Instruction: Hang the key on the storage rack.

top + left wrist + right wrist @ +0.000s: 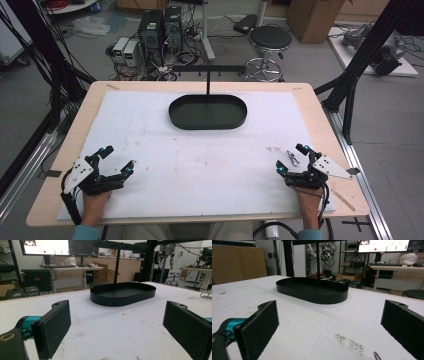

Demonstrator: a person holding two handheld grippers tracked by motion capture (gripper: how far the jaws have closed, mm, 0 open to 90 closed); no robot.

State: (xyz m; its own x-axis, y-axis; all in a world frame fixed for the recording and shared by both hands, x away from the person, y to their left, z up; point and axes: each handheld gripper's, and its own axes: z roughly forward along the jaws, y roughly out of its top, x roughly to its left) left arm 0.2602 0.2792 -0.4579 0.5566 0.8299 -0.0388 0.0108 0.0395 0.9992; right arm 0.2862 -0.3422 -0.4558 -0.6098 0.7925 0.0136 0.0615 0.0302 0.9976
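Both hands rest low at the near edge of the surface (pixel 150 95), forearms coming in from below. The left gripper (pixel 118 161) sits at the near left corner, jaws spread wide and holding nothing. The right gripper (pixel 292 159) mirrors it at the near right, likewise released, with a small metal clip (pixel 293 158) lying between its jaws. A black oval tray (pixel 208 111) sits well apart, toward the far middle.

Tray at the back, clip at the right.
The tray (pixel 207 112) sits centre-back on the tabletop (pixel 310 107); a small clip (pixel 293 158) lies near the right edge.
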